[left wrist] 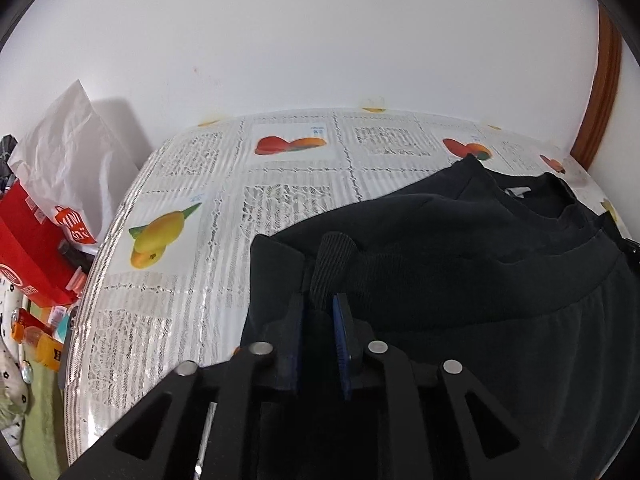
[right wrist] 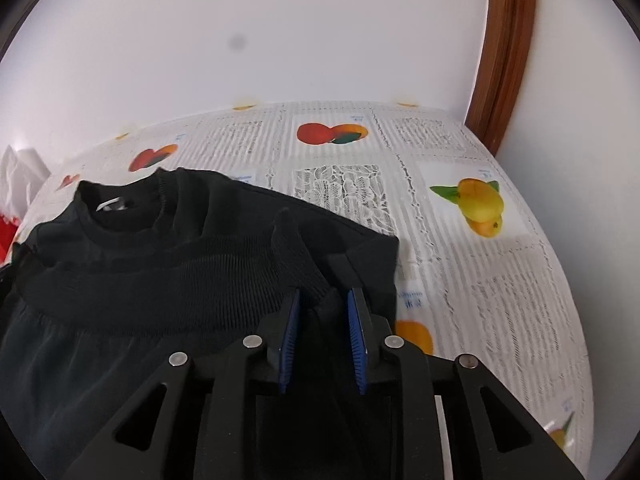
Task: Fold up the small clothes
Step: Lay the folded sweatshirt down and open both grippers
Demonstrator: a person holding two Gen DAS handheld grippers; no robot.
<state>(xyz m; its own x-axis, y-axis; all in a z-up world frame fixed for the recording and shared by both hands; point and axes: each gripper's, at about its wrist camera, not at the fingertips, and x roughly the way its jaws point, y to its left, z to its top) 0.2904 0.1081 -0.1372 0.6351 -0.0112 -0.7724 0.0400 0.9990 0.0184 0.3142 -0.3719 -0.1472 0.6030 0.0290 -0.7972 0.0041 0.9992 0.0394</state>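
black garment (left wrist: 460,248) folded on bench (left wrist: 168,312); left gripper (left wrist: 318,312) and right gripper (right wrist: 324,304) narrowly parted, ribbed hem between pads, grip unclear

Matt black knit garment (left wrist: 460,248), glossy plastic tablecloth (left wrist: 180,280)

The black garment (left wrist: 460,264) runs off the bottom and right edges of the left wrist view, and off the left and bottom edges of the right wrist view; whether the fingers (left wrist: 294,332) press its ribbed fold cannot be told. The print on the white tag (right wrist: 110,205) inside the collar is too small to read; the clutter (left wrist: 36,264) beside the table (left wrist: 168,280) is cut off at the left edge.
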